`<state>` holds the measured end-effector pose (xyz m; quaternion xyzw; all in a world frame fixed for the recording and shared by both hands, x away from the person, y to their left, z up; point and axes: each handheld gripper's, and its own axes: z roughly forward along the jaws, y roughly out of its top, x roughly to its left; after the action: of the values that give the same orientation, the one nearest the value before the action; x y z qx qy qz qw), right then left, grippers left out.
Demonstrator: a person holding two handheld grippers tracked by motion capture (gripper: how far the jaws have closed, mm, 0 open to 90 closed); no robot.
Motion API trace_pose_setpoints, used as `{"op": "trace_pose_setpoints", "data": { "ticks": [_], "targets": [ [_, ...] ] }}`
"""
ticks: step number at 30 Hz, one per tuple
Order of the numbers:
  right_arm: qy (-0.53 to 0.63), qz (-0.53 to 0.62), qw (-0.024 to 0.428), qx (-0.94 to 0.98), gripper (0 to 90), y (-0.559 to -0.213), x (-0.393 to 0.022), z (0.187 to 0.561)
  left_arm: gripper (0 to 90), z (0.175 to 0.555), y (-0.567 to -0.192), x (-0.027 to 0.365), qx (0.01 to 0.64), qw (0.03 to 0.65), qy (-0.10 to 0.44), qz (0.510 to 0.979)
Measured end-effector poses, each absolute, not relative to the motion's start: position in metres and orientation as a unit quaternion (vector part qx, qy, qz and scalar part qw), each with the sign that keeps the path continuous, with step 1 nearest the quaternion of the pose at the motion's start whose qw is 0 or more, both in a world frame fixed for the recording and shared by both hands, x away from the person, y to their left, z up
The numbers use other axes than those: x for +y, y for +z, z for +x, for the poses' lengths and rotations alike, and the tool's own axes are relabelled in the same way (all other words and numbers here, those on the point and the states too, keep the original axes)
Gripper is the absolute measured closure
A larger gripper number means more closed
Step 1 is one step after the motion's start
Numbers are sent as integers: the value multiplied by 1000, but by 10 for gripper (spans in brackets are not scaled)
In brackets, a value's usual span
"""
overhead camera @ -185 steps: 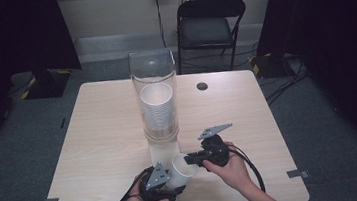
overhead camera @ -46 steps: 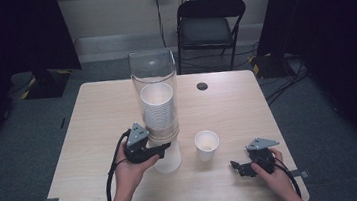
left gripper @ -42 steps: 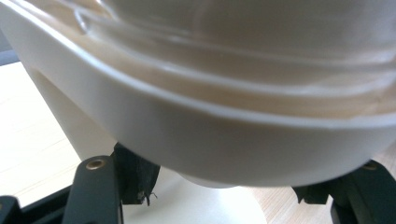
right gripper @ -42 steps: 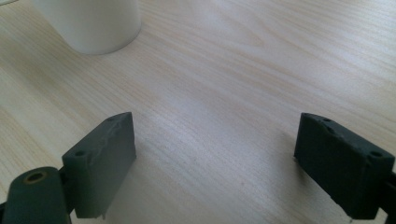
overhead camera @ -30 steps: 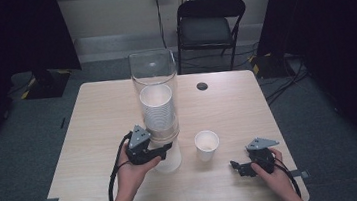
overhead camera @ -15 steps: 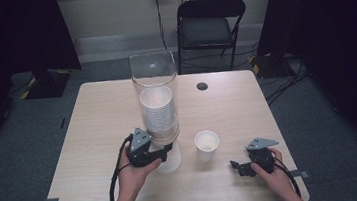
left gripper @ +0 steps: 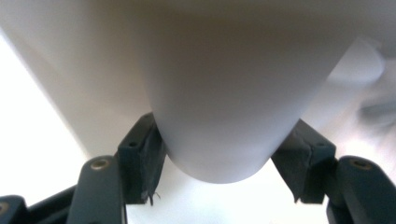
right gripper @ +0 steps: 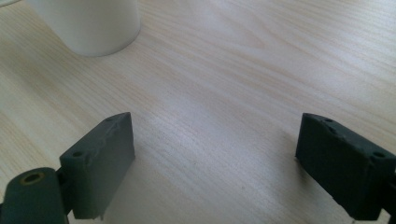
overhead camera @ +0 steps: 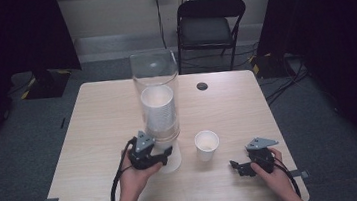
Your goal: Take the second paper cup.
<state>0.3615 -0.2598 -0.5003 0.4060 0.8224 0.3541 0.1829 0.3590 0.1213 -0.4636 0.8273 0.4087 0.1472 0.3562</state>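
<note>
Clearly the job is pulling cups out of the bottom of the dispenser (overhead camera: 158,100), the clear tube standing mid-surface with a white stack inside. The left gripper (overhead camera: 164,155) is clenched on the bottom cup (overhead camera: 170,160), which hangs just under the tube on its near side; in the left gripper view the pads sit on either side of the cup (left gripper: 224,116) near its rounded base. To do this well I would pull straight down along the tube's axis, not sideways, so the cup slips free of the one above without dragging two out or rocking the tube. The squeeze should stay modest, since a paper cup will likely crumple. Little height is left between cup and surface (overhead camera: 94,134), so once it clears the tube it has to swing out toward the near left, where the wood is bare.

One cup (overhead camera: 207,145) already stands upright to the right of the tube, apart from it, so a rightward swing risks tipping it. The right gripper (overhead camera: 234,165) rests near the right front corner, released, its jaws wide with only wood between them; the right gripper view shows that standing cup (right gripper: 88,23) a little beyond. The near edge lies close behind both hands. A chair (overhead camera: 211,24) stands past the far edge, well clear.
</note>
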Motion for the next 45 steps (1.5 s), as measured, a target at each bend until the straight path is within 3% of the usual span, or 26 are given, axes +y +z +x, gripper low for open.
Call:
{"op": "trace_pose_setpoints", "data": {
  "ticks": [1,5,17,24,28,32,45],
  "targets": [
    [354,406,183,823,111,-500,-260,362,374,350,-486,120,405,365,167,821],
    [353,406,184,823,105,-500,-260,362,369,341,-490,121,401,435,163,790],
    [351,409,183,822,91,-500,-258,364,364,327,-490,128,363,401,164,825],
    [351,409,183,822,91,-501,-258,364,362,317,-487,130,355,417,148,823],
    [350,412,186,821,93,-500,-258,363,361,312,-488,125,333,424,139,831],
    [347,409,183,824,159,-498,-255,360,360,307,-490,118,317,433,127,834],
    [358,358,155,848,173,-488,-227,348,357,304,-496,90,286,440,93,846]
  ]
}}
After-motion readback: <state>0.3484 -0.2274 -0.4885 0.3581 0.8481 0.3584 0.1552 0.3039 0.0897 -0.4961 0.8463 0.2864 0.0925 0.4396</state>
